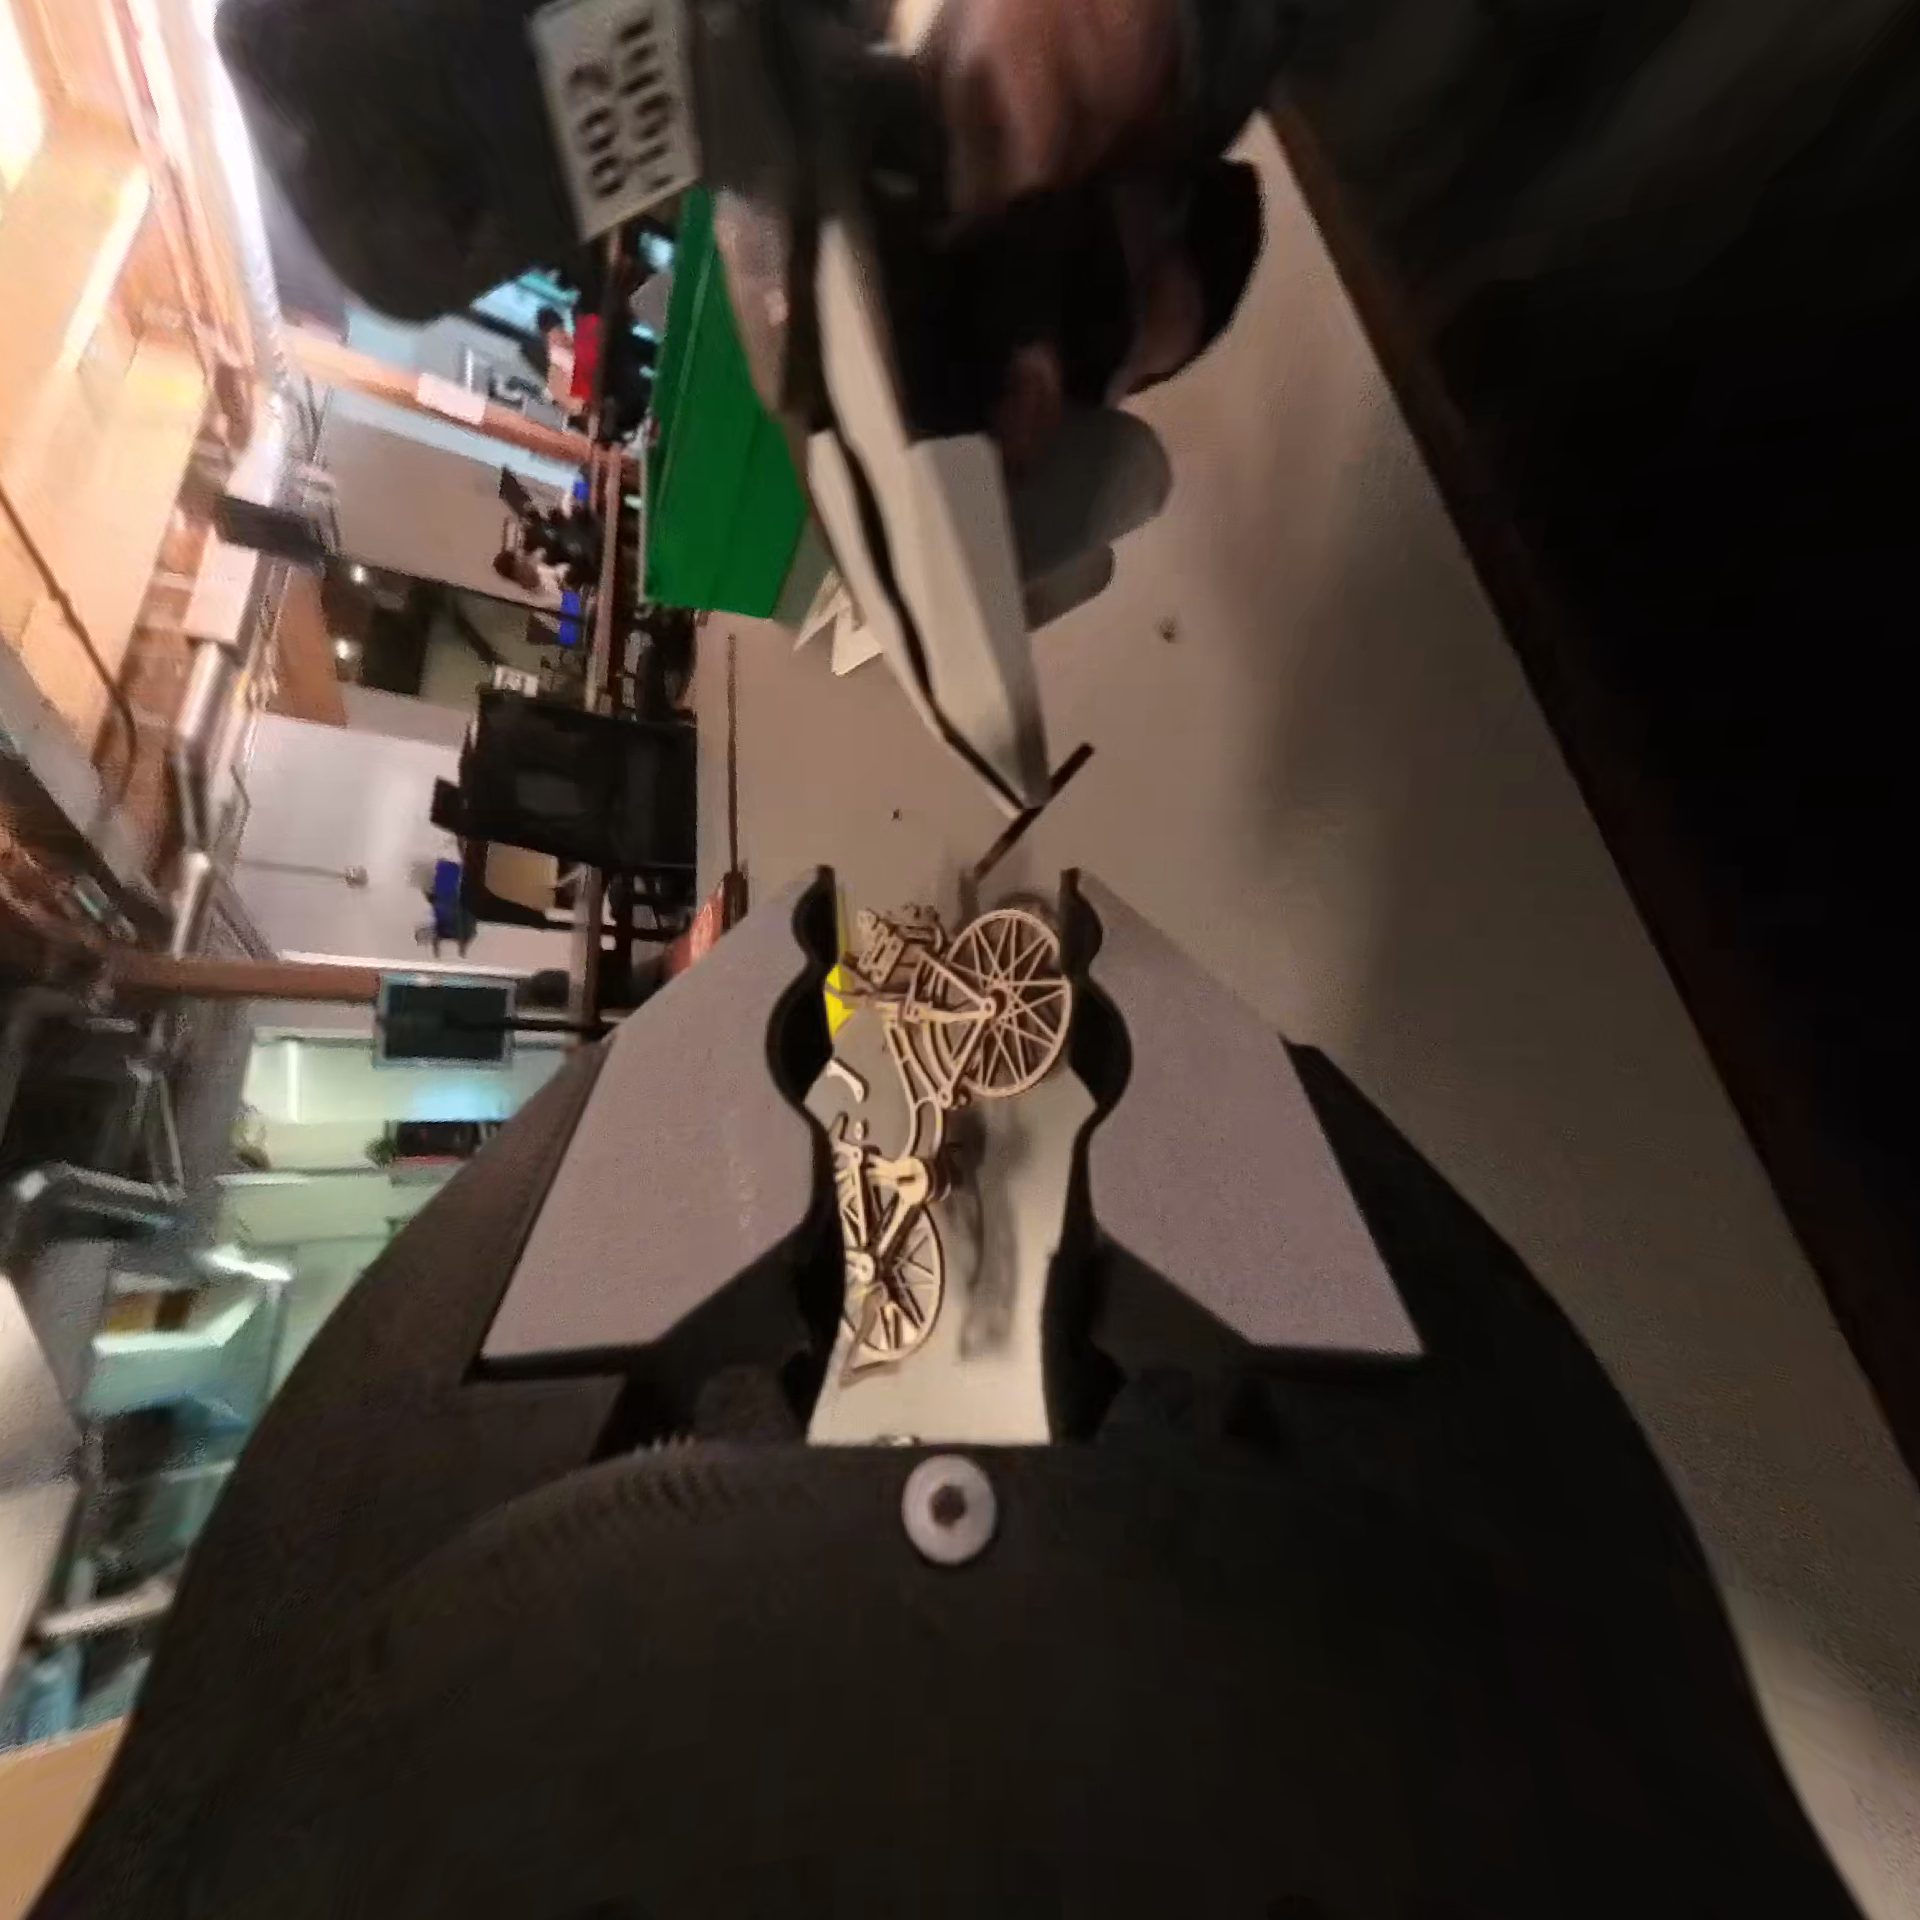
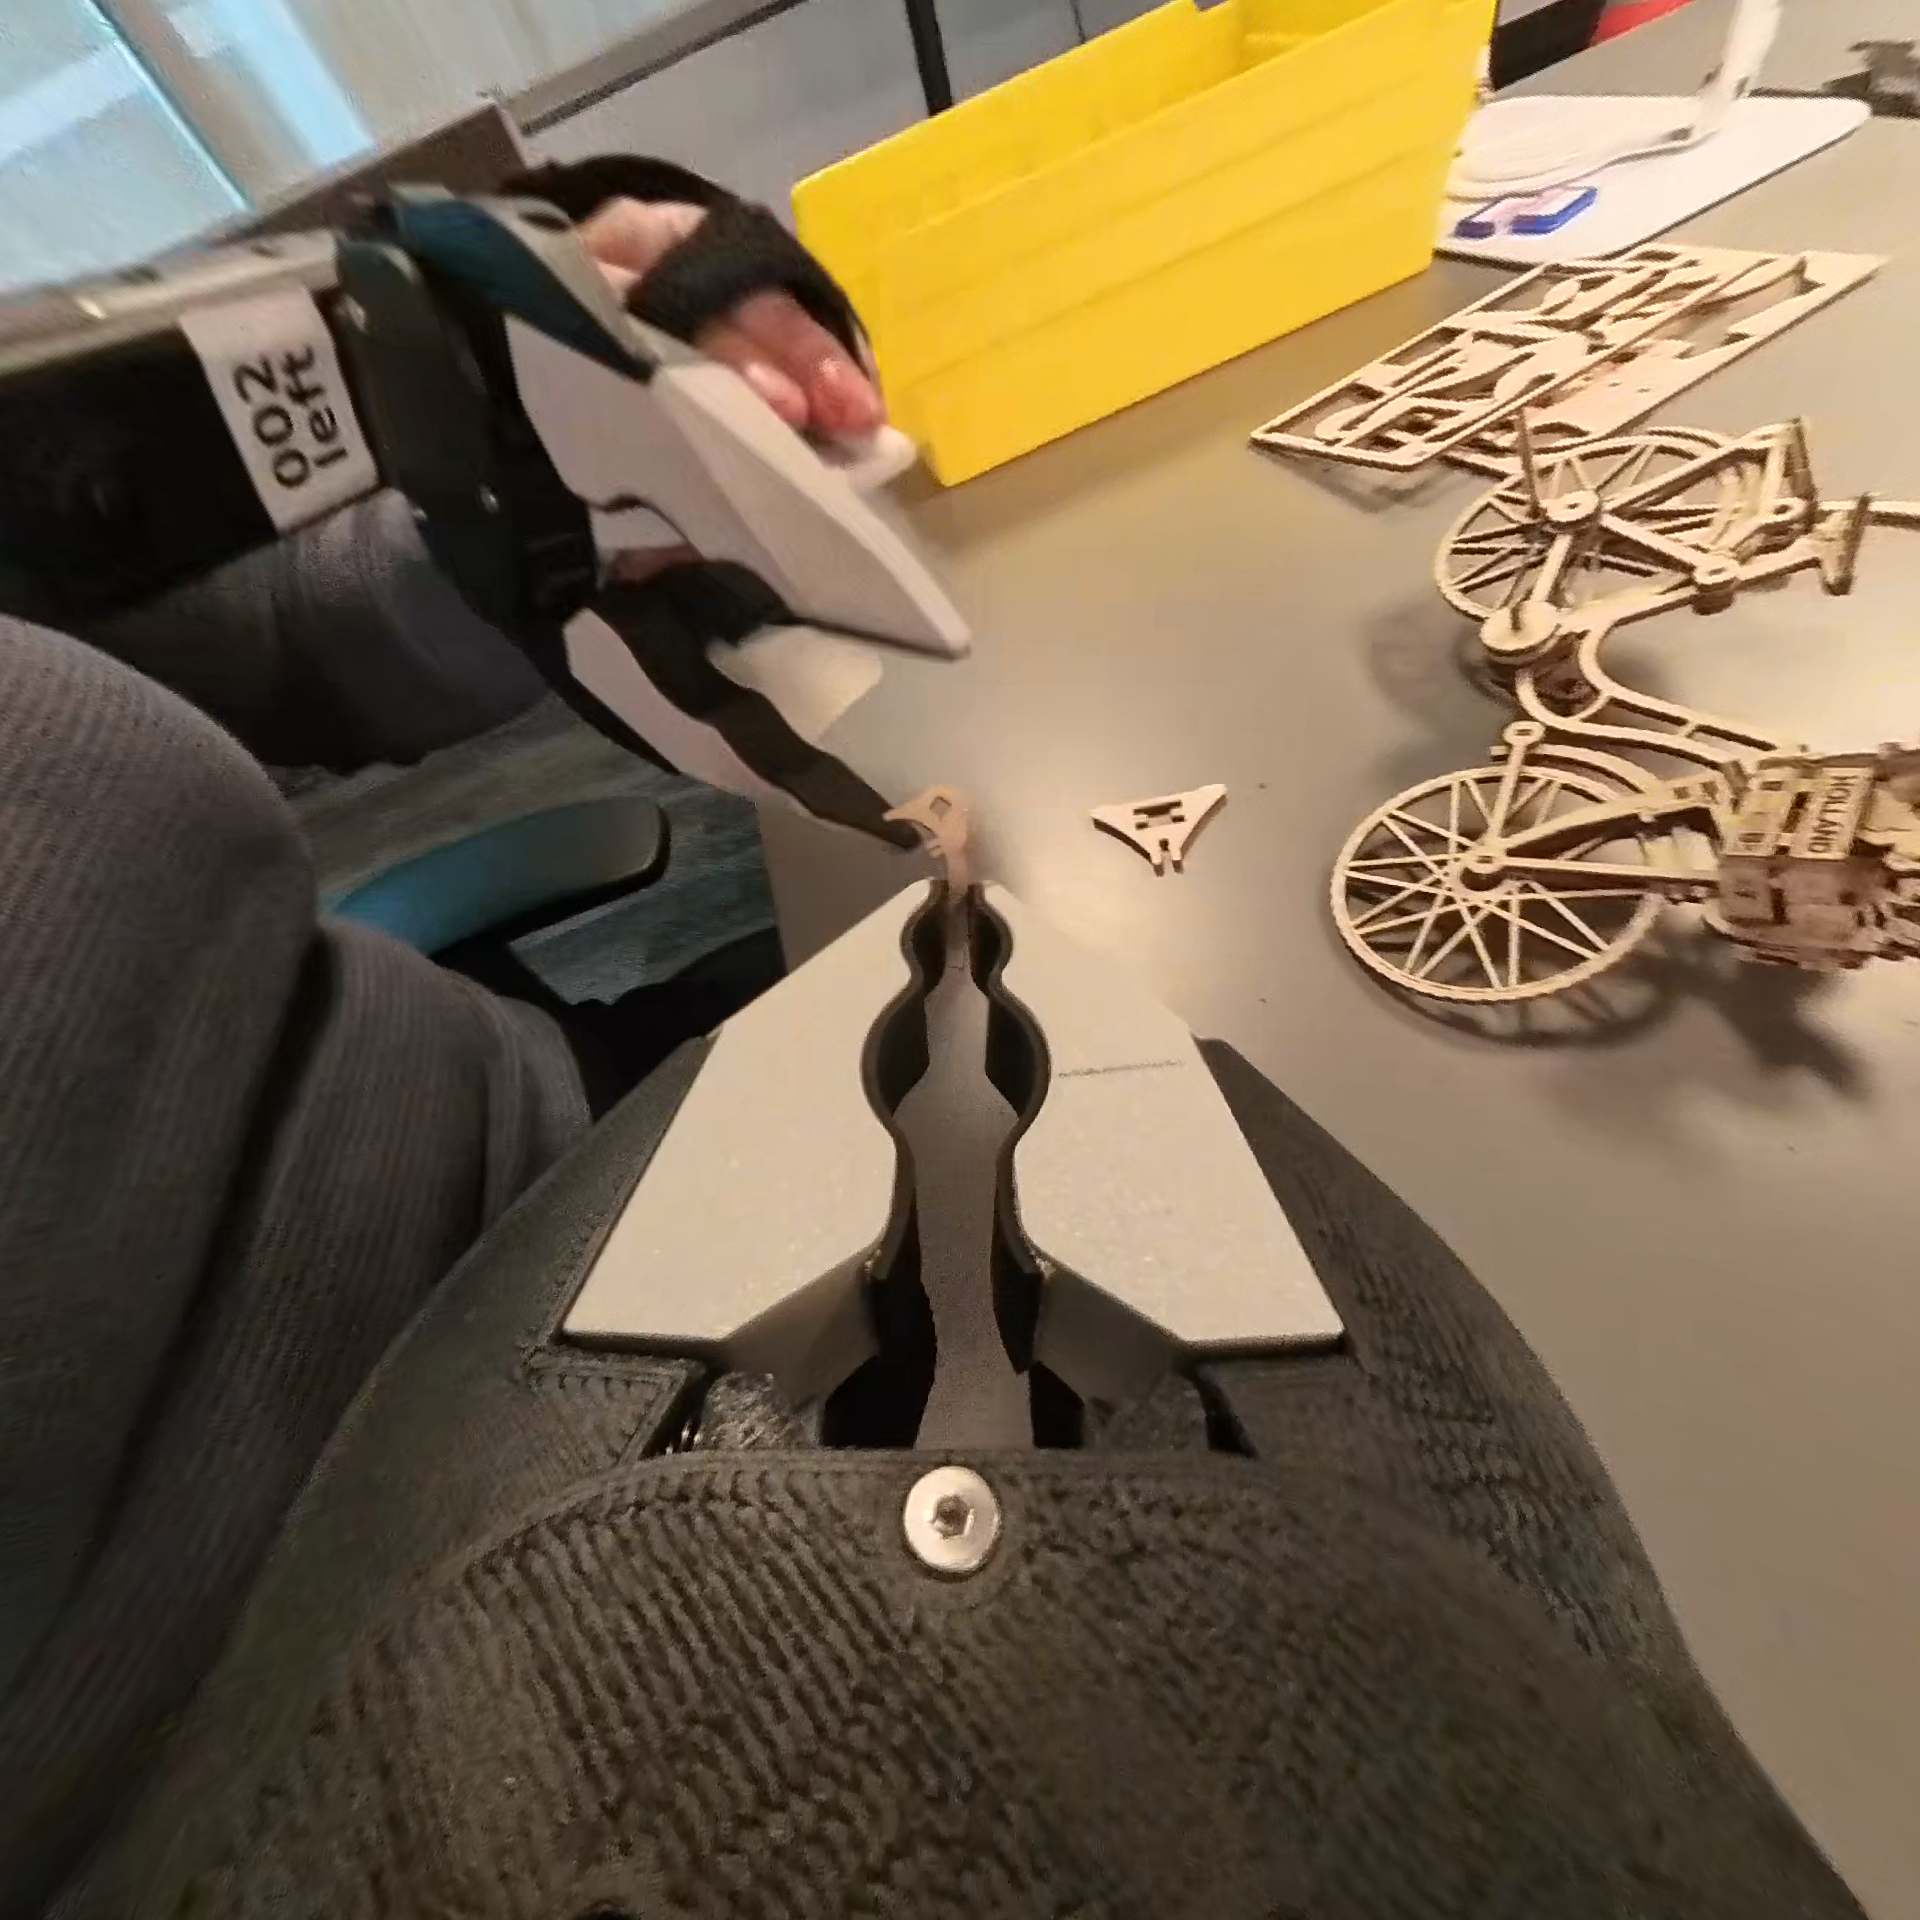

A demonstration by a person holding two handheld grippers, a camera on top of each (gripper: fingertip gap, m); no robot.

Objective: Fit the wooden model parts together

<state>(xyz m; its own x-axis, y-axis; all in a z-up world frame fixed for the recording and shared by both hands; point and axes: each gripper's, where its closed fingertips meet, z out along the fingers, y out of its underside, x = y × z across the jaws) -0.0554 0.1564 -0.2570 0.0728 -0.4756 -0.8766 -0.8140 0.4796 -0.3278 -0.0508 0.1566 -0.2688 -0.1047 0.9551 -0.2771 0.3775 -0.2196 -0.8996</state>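
Note:
My right gripper (image 2: 956,896) is shut on a small flat wooden part (image 2: 943,821) that sticks up from its tips, just above the table edge. My left gripper (image 2: 930,738) is open, and its lower fingertip (image 2: 896,831) touches that part. In the left wrist view the left gripper (image 1: 945,883) is open and empty, and the right gripper (image 1: 1023,795) holds the part (image 1: 1039,805) edge-on just beyond one fingertip. The wooden bicycle model (image 2: 1507,894) lies on its side on the grey table (image 2: 1195,1039), and also shows in the left wrist view (image 1: 987,1008). A loose triangular wooden part (image 2: 1158,816) lies near it.
A wooden parts sheet (image 2: 1579,332) lies behind the bicycle. A yellow bin (image 2: 1143,208) stands at the back, with a white pad and stand (image 2: 1662,135) to its right. A person's grey-clothed lap (image 2: 208,1039) and a chair are at the left. A green box (image 1: 717,447) stands farther off. Both grippers' tips are close together, under 4 cm apart.

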